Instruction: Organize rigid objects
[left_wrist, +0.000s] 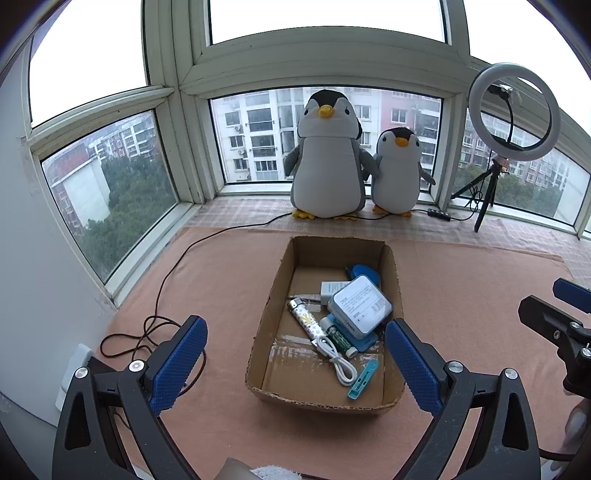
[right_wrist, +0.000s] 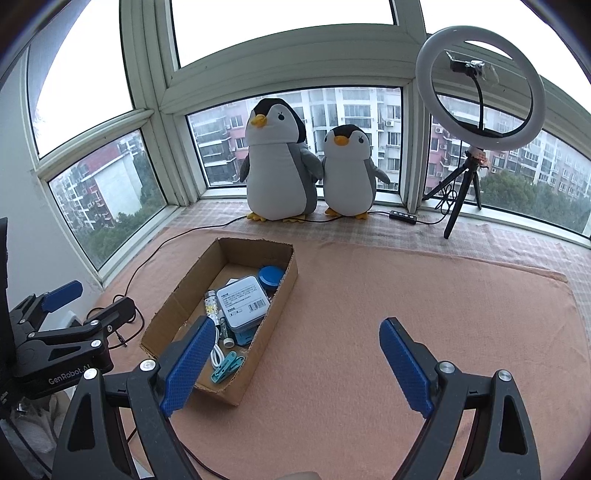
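Presently, the left gripper (left_wrist: 295, 358) is hovering with fingers spread wide and empty over the near end of the cardboard box (left_wrist: 271, 314). Alongside it, the right gripper (right_wrist: 299, 363) is hovering equally wide and empty above the pink cloth (right_wrist: 406, 295). Lying inside the box: metal tin (left_wrist: 359, 303), white cable (left_wrist: 338, 360), teal clip (left_wrist: 362, 380).

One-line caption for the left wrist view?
Open left gripper hovers before a cardboard box holding a tin, cable and clip; two penguin toys behind.

Both wrist views windowward — shared cardboard box (left_wrist: 325, 397)
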